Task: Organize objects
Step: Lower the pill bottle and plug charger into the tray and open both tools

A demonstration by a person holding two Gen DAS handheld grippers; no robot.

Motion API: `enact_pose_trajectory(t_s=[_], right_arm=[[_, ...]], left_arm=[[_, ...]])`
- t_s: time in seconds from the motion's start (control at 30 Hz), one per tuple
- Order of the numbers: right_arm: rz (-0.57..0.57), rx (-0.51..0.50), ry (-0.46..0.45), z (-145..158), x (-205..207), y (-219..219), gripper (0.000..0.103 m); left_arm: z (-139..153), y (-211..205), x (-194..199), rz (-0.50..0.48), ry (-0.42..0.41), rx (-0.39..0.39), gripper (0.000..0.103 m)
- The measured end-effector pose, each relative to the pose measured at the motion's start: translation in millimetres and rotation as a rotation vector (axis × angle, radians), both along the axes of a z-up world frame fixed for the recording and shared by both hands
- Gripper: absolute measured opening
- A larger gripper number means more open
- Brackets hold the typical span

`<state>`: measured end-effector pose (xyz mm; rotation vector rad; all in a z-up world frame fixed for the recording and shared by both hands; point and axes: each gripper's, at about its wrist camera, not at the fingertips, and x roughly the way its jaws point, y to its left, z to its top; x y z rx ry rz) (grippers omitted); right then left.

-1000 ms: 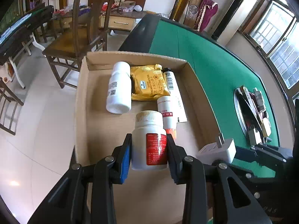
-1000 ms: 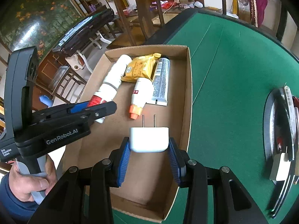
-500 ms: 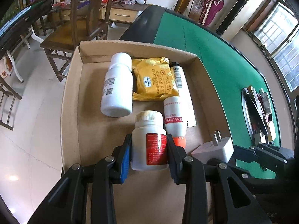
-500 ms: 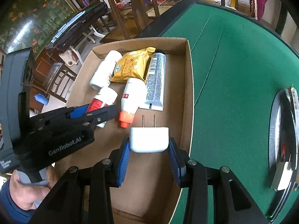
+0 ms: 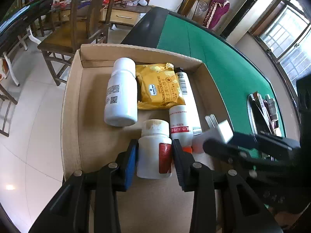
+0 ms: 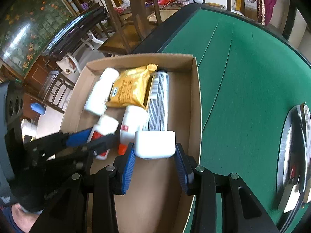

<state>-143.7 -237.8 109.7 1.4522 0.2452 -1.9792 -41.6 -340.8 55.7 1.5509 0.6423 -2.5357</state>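
Two things are being carried at once over the cardboard box (image 5: 71, 104): the left gripper (image 5: 154, 158) is clamped on a small white bottle (image 5: 154, 151) with a red label, and the right gripper (image 6: 154, 156) is clamped on a white plug (image 6: 155, 144), prongs forward. Both hang just behind the row already lying in the box: a big white bottle (image 5: 120, 95), a yellow cracker pack (image 5: 158, 87), a tube (image 5: 184, 85) and an orange-capped bottle (image 5: 180, 124), likely to extend that row. Whether either item touches the box floor is hidden; the right-wrist view is blurred.
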Motion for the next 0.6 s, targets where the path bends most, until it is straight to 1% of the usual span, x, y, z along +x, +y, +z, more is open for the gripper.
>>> enact_pose_trajectory(t_s=[0.17, 0.33, 0.43, 0.5, 0.6], right_arm=[[-0.014, 0.005, 0.016, -1, -10, -9, 0.044], [-0.027, 0.010, 0.017, -1, -19, -15, 0.044], [-0.034, -0.007, 0.022, 4, -20, -17, 0.047], [-0.041, -0.012, 0.040, 10, -20, -15, 0.050], [-0.061, -0.053, 0.052, 22, -16, -3, 0.051]], left_arm=[[0, -3, 1, 0.017, -0.001, 0.017, 0.036], [0, -2, 5, 0.011, -0.003, 0.027, 0.037], [2, 2, 9, 0.008, 0.000, 0.029, 0.037], [3, 4, 10, 0.006, 0.003, 0.031, 0.037], [6, 6, 14, 0.009, 0.010, 0.035, 0.037]])
